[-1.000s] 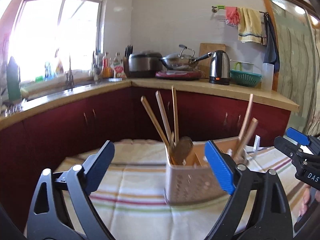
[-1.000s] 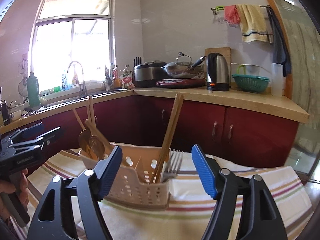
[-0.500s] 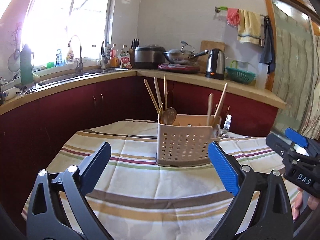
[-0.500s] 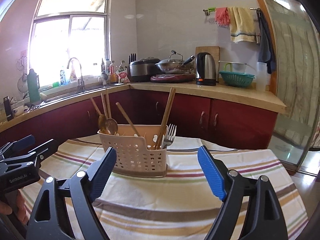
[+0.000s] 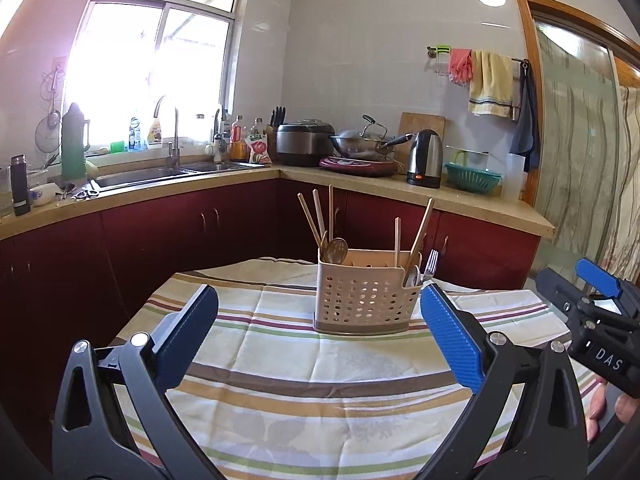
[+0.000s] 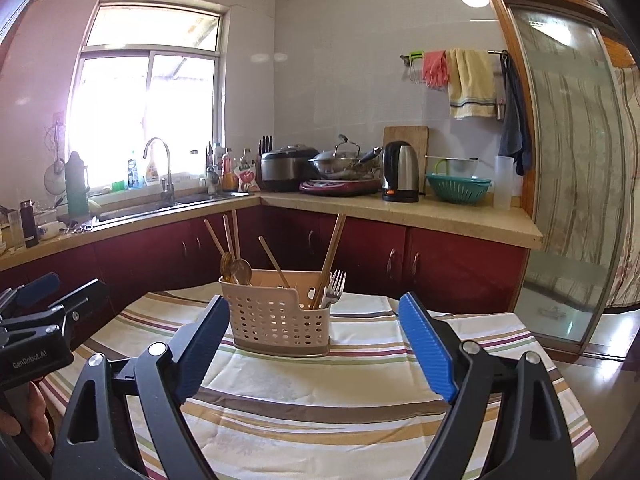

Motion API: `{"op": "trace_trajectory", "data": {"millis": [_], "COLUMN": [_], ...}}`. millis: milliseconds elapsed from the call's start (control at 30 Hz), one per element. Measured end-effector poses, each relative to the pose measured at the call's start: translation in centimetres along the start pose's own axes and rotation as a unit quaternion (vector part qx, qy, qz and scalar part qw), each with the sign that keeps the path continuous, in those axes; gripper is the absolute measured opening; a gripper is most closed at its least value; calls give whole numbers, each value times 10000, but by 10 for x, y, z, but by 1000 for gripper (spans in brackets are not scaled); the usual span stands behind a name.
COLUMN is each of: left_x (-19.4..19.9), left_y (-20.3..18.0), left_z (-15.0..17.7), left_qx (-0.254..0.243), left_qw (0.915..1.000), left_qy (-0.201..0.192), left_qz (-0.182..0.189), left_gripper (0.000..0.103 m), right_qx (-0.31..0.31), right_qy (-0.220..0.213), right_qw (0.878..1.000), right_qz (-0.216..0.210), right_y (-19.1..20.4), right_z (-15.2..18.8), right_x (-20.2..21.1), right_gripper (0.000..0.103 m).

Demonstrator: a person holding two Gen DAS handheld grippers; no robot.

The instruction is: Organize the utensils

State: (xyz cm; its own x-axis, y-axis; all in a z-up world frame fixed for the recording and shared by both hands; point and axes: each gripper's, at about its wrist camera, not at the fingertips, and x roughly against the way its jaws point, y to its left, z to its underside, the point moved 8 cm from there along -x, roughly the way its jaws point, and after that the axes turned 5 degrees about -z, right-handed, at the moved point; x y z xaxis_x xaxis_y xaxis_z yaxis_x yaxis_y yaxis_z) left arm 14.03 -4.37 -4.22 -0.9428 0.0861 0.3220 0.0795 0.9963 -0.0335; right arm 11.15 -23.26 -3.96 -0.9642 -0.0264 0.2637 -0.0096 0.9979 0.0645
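Standing upright on a striped tablecloth (image 5: 280, 360), a beige perforated utensil caddy (image 5: 366, 300) is seen at the far middle of the table, well ahead of both grippers. Wooden chopsticks (image 5: 318, 216) and a wooden spoon (image 5: 335, 250) are held in its left compartment. More chopsticks (image 5: 422, 226), a metal spoon (image 5: 412, 275) and a fork (image 5: 430, 261) are gathered at its right end. The chopsticks lean at different angles above the rim.

The left gripper (image 5: 318, 336) is held near the table's near edge. Its blue pads have just been spreading and are now released wide, with nothing between them. The right gripper (image 6: 314, 342) is likewise unclenched; its jaws have just been opening too, and nothing is grasped. In the right wrist view the caddy (image 6: 276, 312) is framed between the right gripper's fingers but is not touched. Each gripper is seen at the edge of the other's view, with part of a hand (image 6: 24, 420) below the left one.

Beyond the table, dark red cabinets (image 5: 160, 240) are set under a counter carrying a sink (image 5: 160, 174), a rice cooker (image 5: 304, 142), a wok (image 5: 358, 142) and a kettle (image 5: 424, 158).
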Motion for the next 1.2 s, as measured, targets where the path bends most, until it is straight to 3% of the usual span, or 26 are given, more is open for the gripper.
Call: {"op": "trace_trajectory", "data": {"millis": [333, 1200], "left_x": [18, 20], "left_y": [2, 1], "left_z": [2, 6], "left_qx": [58, 16], "left_qw": [10000, 10000], "left_qy": [-41, 30], "left_qz": [-29, -74], "left_gripper": [99, 99], "right_qx": [2, 12], "right_qy": [-114, -112], "right_qw": [9999, 9999], "right_qz": [-45, -17], "right_y": [5, 7], "right_z": [1, 3], "right_x": [12, 13], "right_gripper": [84, 84]}}
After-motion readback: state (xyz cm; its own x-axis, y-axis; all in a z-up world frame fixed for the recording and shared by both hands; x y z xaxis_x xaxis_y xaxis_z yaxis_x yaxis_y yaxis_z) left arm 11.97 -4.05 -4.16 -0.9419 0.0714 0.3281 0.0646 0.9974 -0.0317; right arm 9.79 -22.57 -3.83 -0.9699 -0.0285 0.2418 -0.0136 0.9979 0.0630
